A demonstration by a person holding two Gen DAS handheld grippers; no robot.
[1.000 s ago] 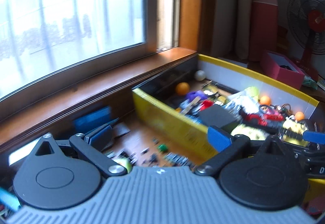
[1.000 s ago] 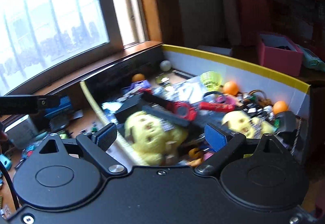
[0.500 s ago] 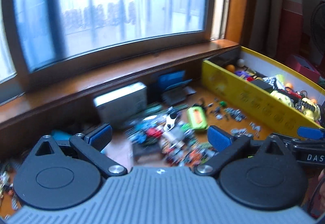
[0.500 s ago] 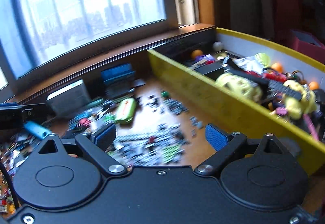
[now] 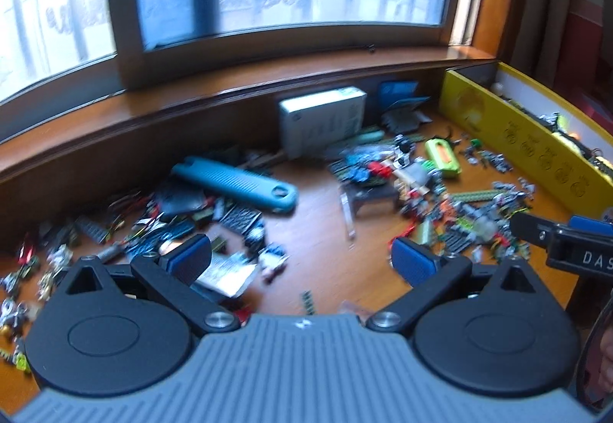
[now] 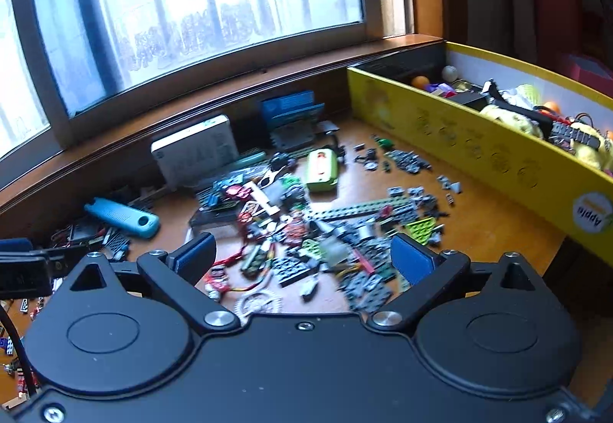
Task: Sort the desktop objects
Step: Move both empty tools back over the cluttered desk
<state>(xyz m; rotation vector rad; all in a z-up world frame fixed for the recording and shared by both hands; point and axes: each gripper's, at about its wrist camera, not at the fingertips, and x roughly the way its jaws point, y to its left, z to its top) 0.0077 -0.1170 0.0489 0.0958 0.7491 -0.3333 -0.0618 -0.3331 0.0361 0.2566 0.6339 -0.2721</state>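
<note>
You had small bricks and parts [image 6: 329,231] strewn flat over the wooden desk [image 6: 486,227], a teal cutter [image 5: 237,185] left of them, the yellow box [image 6: 479,151] right.

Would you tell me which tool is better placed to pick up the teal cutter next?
Probably the left tool: it is open, and the cutter lies just ahead. From the right tool, the cutter sits far left.

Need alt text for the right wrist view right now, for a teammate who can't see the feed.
The open, empty right gripper hovers over a wooden desk strewn with small building pieces. A green case, a teal tool and a white box lie beyond, below a window; a yellow box of toys stands at right.
</note>
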